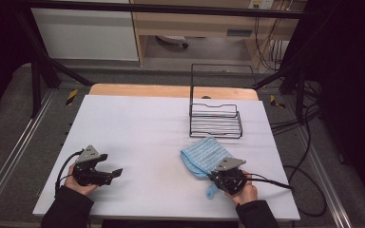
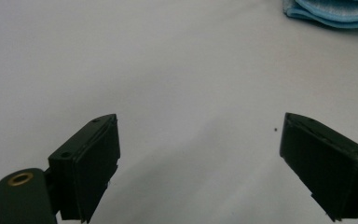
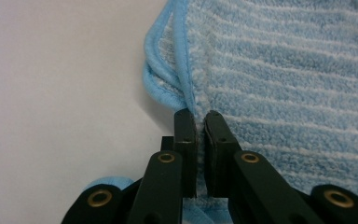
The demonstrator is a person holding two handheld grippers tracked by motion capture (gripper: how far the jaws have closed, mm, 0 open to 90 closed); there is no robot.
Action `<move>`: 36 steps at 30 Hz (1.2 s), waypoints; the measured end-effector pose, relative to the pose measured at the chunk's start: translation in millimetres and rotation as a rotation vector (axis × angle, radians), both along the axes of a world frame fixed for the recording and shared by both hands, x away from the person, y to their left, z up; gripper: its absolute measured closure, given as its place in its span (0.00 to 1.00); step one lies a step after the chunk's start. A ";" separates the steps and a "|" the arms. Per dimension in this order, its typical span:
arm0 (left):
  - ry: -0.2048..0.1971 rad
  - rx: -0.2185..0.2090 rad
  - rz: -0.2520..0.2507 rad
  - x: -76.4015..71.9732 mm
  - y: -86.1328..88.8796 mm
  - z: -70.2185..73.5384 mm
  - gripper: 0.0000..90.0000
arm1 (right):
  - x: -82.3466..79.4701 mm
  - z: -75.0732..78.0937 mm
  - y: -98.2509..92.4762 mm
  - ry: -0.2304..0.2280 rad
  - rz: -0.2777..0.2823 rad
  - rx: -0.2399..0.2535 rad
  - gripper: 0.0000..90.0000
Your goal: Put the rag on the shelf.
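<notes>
A light blue striped towel (image 1: 202, 155) lies folded on the white table (image 1: 147, 137), right of centre and in front of the wire rack. My right gripper (image 1: 217, 173) sits at its near edge; in the right gripper view the two black jaws stand nearly together, pinching a fold of the towel (image 3: 279, 70) at the right gripper (image 3: 199, 116) tips. My left gripper (image 1: 114, 172) rests at the near left of the table, jaws wide apart over bare surface, as at the left gripper (image 2: 199, 140). A corner of the towel (image 2: 335, 11) shows far off at top right.
A black wire rack (image 1: 216, 118) with a tall back frame stands at the far right of the table. Cables (image 1: 285, 185) trail off the table's right side. A wooden board edge (image 1: 171, 90) runs along the back.
</notes>
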State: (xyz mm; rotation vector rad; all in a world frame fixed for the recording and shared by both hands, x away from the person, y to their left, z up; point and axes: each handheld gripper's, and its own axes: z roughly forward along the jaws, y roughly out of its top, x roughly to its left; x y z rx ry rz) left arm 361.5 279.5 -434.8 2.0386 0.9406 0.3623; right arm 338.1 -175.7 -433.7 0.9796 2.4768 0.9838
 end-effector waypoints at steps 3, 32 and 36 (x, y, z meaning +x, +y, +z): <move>0.000 0.000 0.002 0.2 0.7 0.0 0.13 | -0.4 4.9 5.3 0.018 0.000 0.041 0.96; 0.002 0.001 0.002 0.3 0.0 -0.3 0.13 | -8.5 5.3 73.4 0.085 -0.054 0.203 0.96; 0.002 0.001 0.001 0.1 -0.3 -0.4 0.13 | -7.2 4.2 88.5 0.083 -0.049 0.202 0.96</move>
